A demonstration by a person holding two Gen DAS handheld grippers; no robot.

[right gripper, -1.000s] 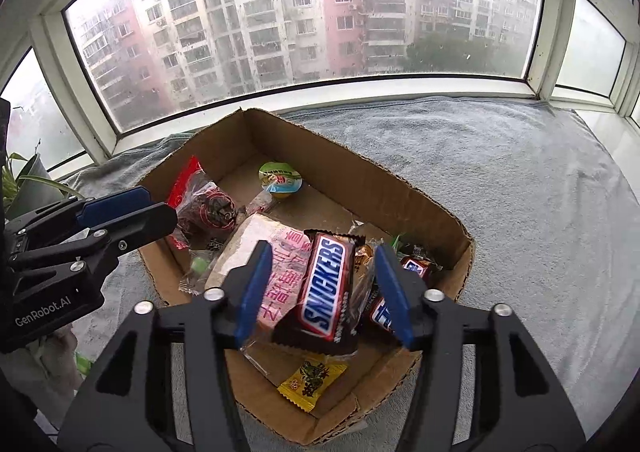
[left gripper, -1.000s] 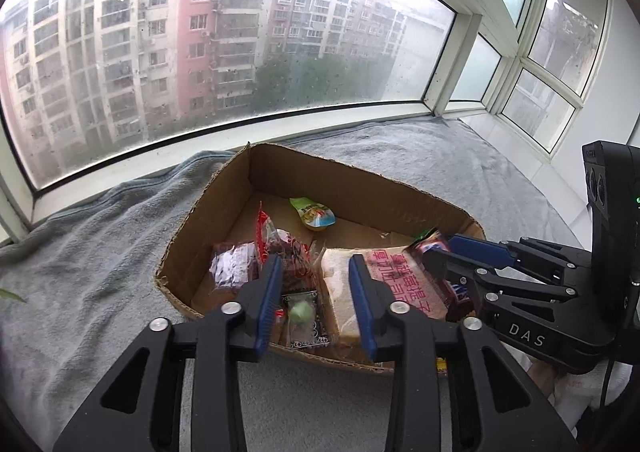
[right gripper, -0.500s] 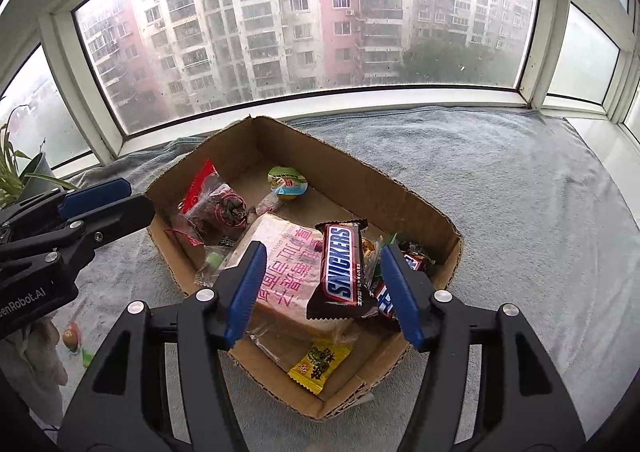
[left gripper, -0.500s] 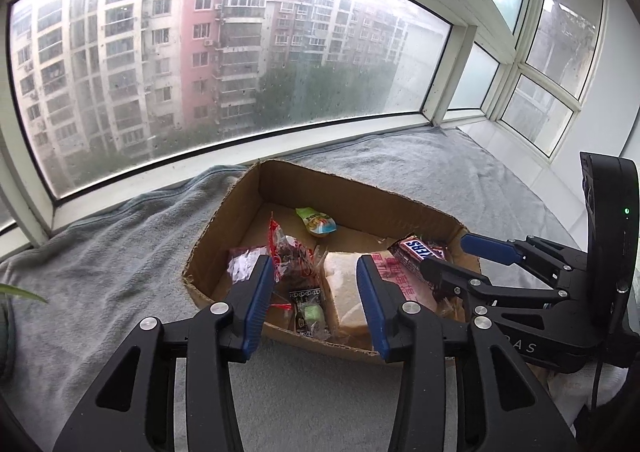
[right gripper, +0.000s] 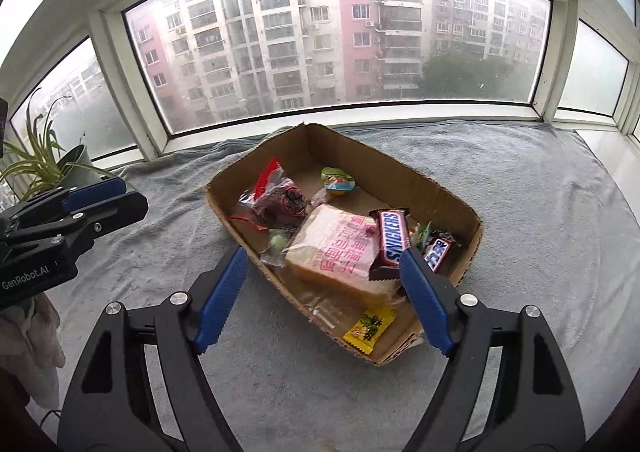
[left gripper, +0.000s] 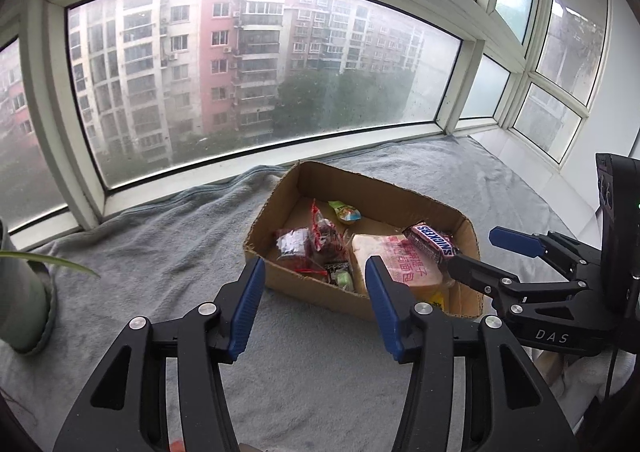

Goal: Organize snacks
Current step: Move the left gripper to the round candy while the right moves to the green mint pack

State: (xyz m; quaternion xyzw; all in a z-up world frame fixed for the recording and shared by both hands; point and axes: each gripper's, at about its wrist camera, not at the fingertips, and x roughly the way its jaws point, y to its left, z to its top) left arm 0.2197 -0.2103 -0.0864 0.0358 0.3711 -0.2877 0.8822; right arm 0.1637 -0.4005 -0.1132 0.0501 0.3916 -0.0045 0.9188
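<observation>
A shallow cardboard box (left gripper: 468, 236) (right gripper: 400, 180) on the grey blanket holds the snacks. A Snickers bar (left gripper: 432, 244) (right gripper: 392, 238) lies across a bread pack with pink print (left gripper: 404, 268) (right gripper: 340, 248). Beside them are a red-topped clear bag (left gripper: 324, 228) (right gripper: 276, 196), a green jelly cup (left gripper: 345, 211) (right gripper: 338, 180) and a yellow packet (right gripper: 370, 324). My left gripper (left gripper: 314, 272) (right gripper: 132, 196) hovers before the box's near left side, jaws opening, nothing between them. My right gripper (right gripper: 322, 256) (left gripper: 474, 250) hangs above the near right corner, jaws opening wide and empty.
The grey blanket (right gripper: 540, 212) covers the whole window ledge around the box. A potted plant (right gripper: 48, 160) (left gripper: 20, 304) stands at the far left by the glass. White window frames (left gripper: 280, 148) close the ledge at the back and right.
Both grippers drew back and up from the box while their jaws widened. The Snickers bar that stood between the right jaws now lies on the bread pack.
</observation>
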